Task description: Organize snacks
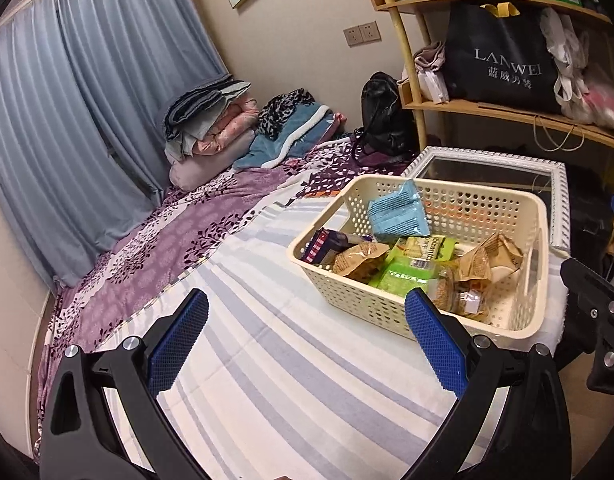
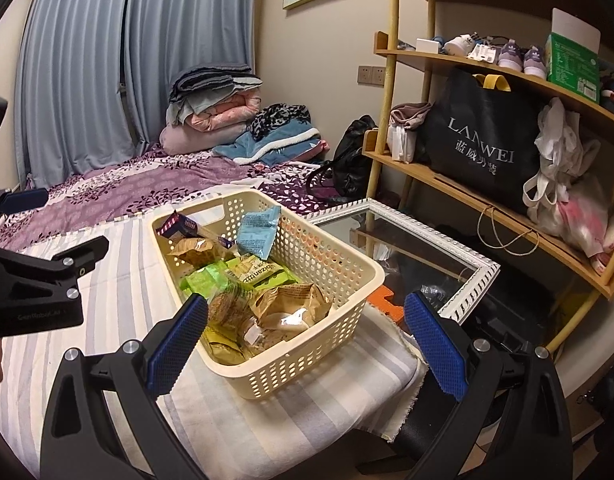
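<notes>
Ahead of both jaws (spread wide, empty): basket (image 2: 347,276) of snacks (image 2: 235,276) on bedspread (image 1: 287,380).

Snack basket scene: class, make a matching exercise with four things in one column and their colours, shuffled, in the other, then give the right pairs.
Things:
1. basket
2. packet leaning on the basket wall
3. curtain
4. shopping bag on the shelf

Colours:
A. black
B. cream
C. grey-blue
D. light blue

Pairs: 1-B, 2-D, 3-C, 4-A
</notes>
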Demonstrator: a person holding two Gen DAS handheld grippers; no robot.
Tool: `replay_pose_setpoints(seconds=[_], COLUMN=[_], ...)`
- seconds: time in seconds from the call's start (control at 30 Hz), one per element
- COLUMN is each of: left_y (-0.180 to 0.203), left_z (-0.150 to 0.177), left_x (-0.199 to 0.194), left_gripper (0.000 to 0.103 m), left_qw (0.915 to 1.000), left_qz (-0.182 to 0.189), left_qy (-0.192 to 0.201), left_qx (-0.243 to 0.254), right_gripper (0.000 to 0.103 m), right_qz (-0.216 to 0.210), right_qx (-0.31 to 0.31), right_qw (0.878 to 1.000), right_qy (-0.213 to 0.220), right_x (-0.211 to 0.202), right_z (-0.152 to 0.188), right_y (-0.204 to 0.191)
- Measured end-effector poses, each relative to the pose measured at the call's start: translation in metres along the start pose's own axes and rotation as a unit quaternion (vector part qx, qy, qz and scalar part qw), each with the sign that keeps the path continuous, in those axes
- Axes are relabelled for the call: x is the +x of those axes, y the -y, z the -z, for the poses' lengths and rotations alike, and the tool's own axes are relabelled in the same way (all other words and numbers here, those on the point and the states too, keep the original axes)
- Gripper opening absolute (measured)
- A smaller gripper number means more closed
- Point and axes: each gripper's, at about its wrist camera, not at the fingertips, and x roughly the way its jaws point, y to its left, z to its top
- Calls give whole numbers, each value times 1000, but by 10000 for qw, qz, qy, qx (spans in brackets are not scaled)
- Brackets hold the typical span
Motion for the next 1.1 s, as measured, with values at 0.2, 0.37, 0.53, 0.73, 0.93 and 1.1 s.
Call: replay_pose_setpoints(seconds=[0.2, 0.37, 0.53, 0.73, 0.93, 1.1], left_y=[3, 7, 9, 11, 16, 20], left_z=[2, 4, 5, 7, 8, 7], left_x=[12, 25, 35, 45, 53, 55], left_gripper=[100, 100, 100, 100, 100, 100], left_qw=[9999, 9997, 9994, 9990, 9986, 9985], left_qz=[14, 23, 56, 115, 126, 163], left_qy=[-126, -228, -319, -403, -462, -453], left_qx=[28, 88, 111, 139, 221, 280], right_gripper=[98, 98, 98, 98, 98, 98], right_qz=[-16, -34, -53, -48, -41, -38], right_qx=[-84, -118, -135, -186, -211, -208], right_qw=[9999, 9998, 9996, 9994, 9991, 9990], right_qy=[-106, -168, -228, -303, -353, -389], right_x=[9, 17, 25, 34, 39, 43], right_z=[3, 6, 7, 9, 11, 11], right_y=[-4, -7, -10, -14, -17, -17])
